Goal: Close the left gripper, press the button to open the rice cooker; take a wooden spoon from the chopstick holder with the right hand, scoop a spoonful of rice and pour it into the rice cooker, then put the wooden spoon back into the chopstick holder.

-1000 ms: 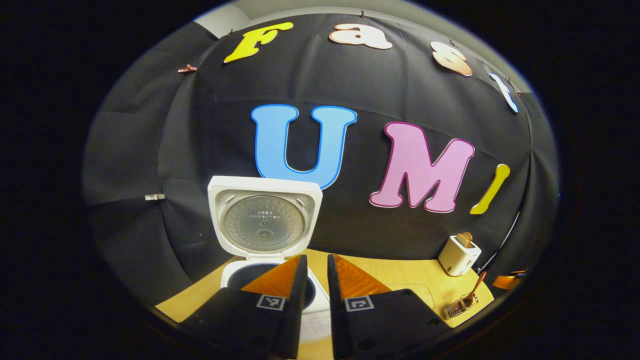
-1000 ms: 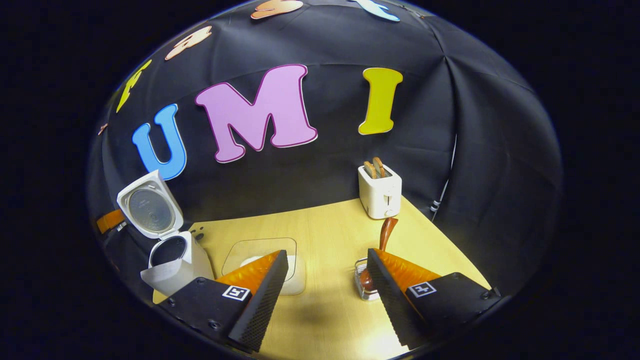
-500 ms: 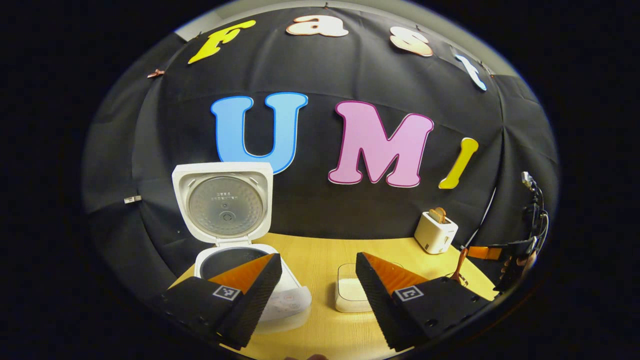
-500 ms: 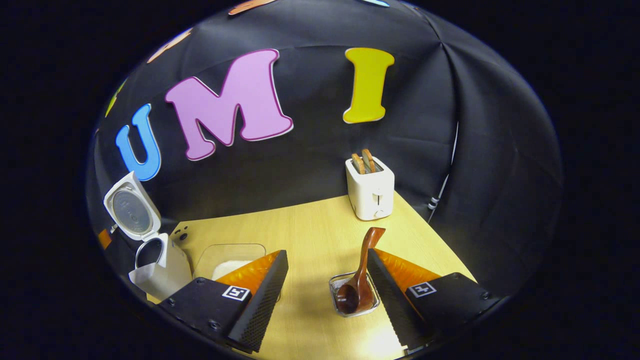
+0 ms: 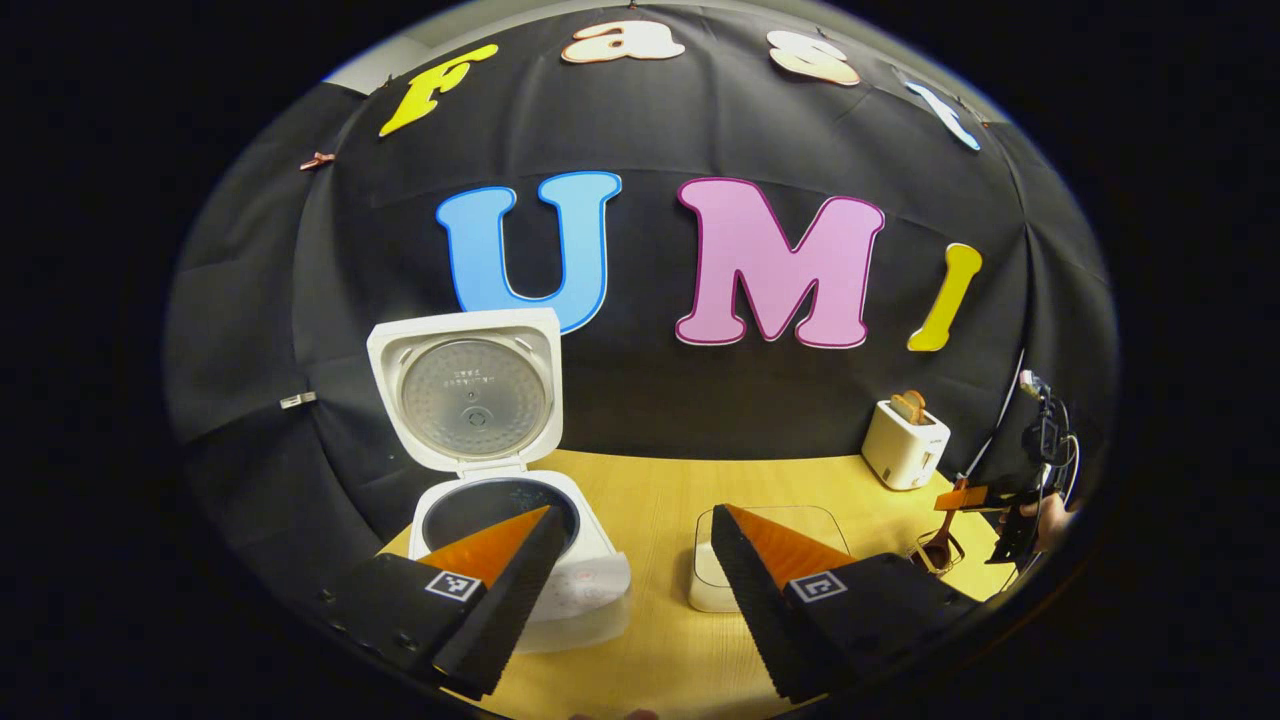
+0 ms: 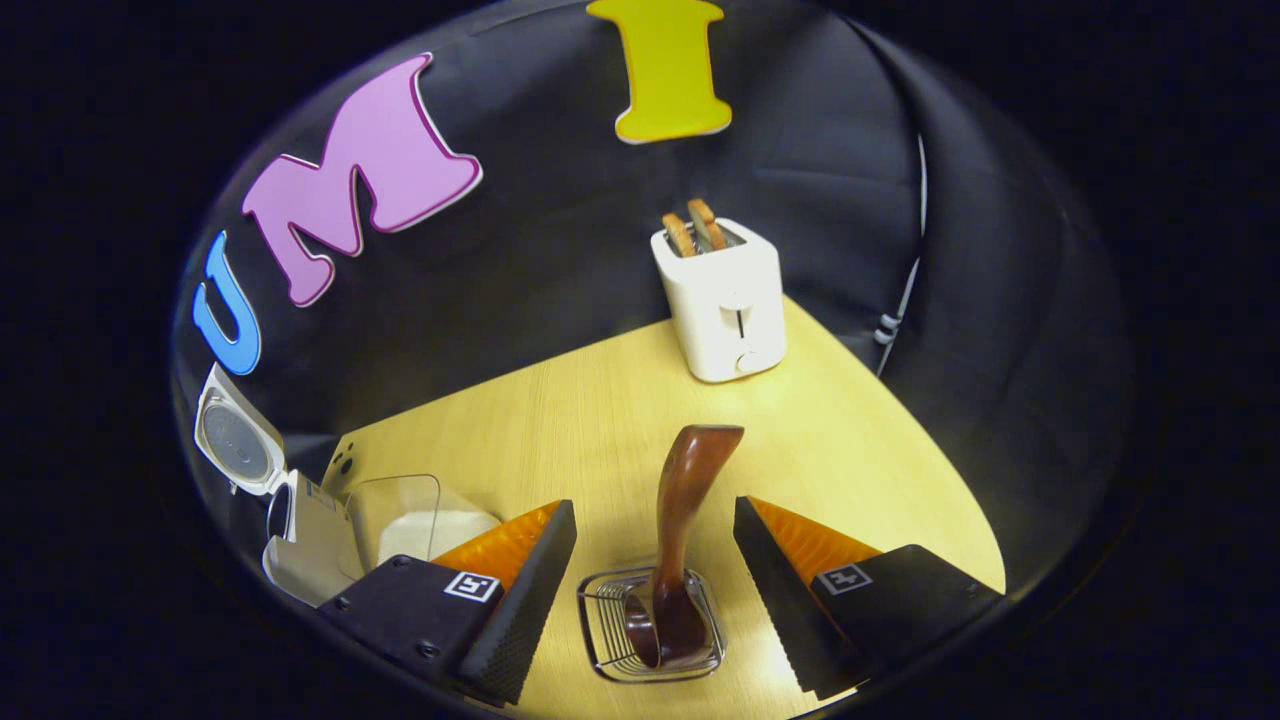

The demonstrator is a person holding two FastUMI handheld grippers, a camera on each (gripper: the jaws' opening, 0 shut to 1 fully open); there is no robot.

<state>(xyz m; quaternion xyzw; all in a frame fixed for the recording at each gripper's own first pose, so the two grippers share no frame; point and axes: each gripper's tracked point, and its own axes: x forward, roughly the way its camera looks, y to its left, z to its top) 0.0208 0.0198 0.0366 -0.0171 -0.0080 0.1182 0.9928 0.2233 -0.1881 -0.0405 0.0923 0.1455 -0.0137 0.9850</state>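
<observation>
Both jaws wide apart; wooden spoon [image 6: 680, 520] between right gripper [image 6: 655, 570] jaws, untouched

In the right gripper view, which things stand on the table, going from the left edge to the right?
Rice cooker with its lid up → clear container with rice → wooden spoon standing in the wire chopstick holder → toaster.

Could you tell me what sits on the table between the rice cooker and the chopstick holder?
In the left gripper view, the clear rice container sits between the rice cooker and chopstick holder.
</observation>
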